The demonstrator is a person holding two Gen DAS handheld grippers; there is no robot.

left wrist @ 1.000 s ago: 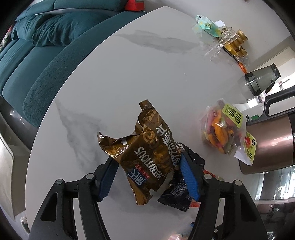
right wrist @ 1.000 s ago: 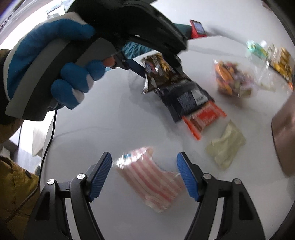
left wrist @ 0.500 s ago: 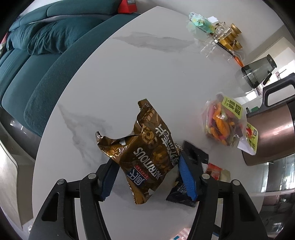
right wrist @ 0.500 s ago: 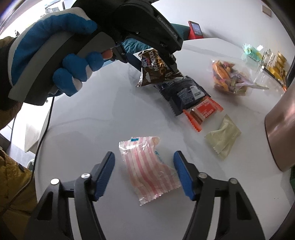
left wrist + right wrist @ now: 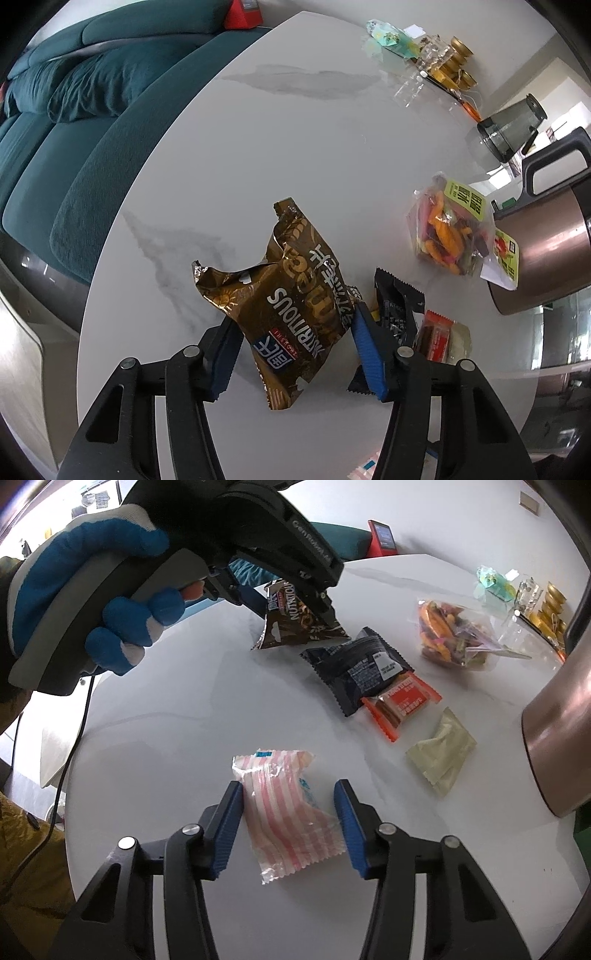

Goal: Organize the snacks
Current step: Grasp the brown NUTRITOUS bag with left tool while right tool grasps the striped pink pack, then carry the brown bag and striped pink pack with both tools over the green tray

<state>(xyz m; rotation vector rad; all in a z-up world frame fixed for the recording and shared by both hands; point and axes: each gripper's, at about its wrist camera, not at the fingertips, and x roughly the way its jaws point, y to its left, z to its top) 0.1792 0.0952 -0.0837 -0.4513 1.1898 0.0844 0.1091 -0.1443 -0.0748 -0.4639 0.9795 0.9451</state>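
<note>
The left hand-held gripper (image 5: 295, 350) has narrowed since a second ago and is closing against the brown bag (image 5: 295, 306), which hangs above the tabletop (image 5: 295, 147). The right hand-held gripper (image 5: 288, 827) is closing around the striped packet (image 5: 284, 812) on the tabletop, one pad touching, the other just short.

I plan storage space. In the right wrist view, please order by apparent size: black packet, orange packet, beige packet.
1. black packet
2. orange packet and beige packet: look alike; the black packet covers part of the orange one.

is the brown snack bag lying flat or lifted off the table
Lifted: the brown snack bag hangs between the left gripper's closing fingers, only its bottom corner near the marble table.
</note>
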